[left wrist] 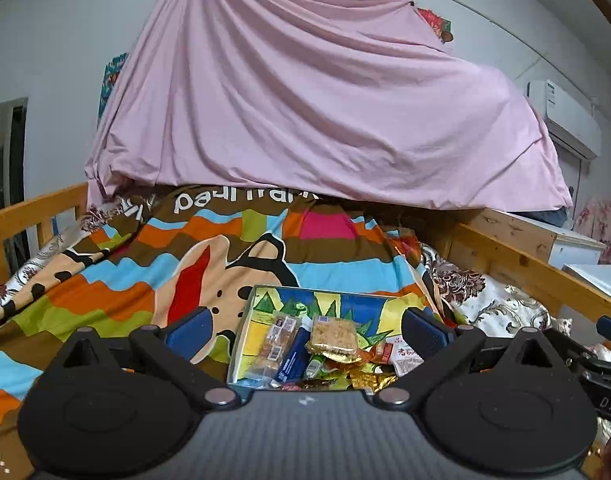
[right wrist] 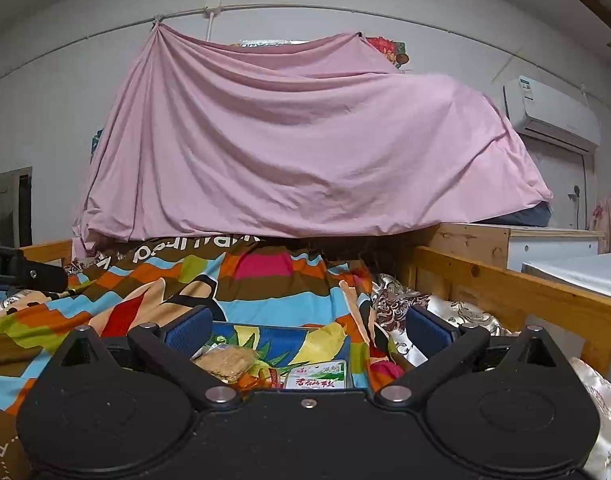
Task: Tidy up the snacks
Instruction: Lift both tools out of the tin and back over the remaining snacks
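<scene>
A clear tray (left wrist: 244,322) with a colourful picture on its bottom lies on the bed blanket and holds several snacks. Among them are a square rice cracker (left wrist: 332,334), a blue pack (left wrist: 293,356), peanut bars (left wrist: 277,338), white-and-red packets (left wrist: 403,354) and gold wrappers (left wrist: 371,380). My left gripper (left wrist: 305,332) hovers over the tray's near side, open, with nothing between its blue pads. My right gripper (right wrist: 309,330) is also open and empty over the tray (right wrist: 265,327). Below it lie the rice cracker (right wrist: 227,360) and a green-and-white packet (right wrist: 317,376).
The striped cartoon blanket (left wrist: 145,272) covers the bed. Wooden rails run on the left (left wrist: 33,208) and right (right wrist: 525,284). A pink sheet (left wrist: 305,112) drapes behind. A floral satin quilt (left wrist: 493,300) lies right of the tray. A white cabinet (right wrist: 553,248) stands beyond.
</scene>
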Motion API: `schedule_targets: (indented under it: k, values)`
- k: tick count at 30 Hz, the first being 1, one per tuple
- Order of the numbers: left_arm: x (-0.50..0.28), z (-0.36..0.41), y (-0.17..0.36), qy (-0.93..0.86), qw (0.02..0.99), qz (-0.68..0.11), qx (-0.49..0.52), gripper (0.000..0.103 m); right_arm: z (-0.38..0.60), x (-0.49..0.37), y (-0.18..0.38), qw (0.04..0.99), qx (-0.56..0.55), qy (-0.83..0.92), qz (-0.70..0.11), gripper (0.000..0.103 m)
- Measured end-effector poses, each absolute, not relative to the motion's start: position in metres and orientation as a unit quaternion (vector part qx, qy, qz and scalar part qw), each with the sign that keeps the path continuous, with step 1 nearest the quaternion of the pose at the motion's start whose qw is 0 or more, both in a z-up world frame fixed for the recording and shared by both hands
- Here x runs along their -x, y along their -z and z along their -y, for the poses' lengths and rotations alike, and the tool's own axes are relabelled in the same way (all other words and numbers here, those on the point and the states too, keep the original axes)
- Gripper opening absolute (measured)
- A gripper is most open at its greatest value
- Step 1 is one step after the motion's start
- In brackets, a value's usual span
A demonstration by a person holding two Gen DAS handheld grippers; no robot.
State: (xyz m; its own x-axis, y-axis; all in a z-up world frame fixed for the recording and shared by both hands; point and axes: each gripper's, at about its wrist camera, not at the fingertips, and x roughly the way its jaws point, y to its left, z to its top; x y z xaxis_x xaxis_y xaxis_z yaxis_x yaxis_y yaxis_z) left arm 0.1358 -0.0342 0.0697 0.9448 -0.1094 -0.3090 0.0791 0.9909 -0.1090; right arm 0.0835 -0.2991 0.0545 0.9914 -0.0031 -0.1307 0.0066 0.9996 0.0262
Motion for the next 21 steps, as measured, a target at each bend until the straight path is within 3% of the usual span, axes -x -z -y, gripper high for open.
schedule_targets:
  k: [21]
  values:
    - [-0.079, 0.009, -0.035, 0.034, 0.995, -0.095, 0.027, 0.103, 0.3, -0.013, -0.037, 0.995, -0.037, 0.076, -0.06, 0.103]
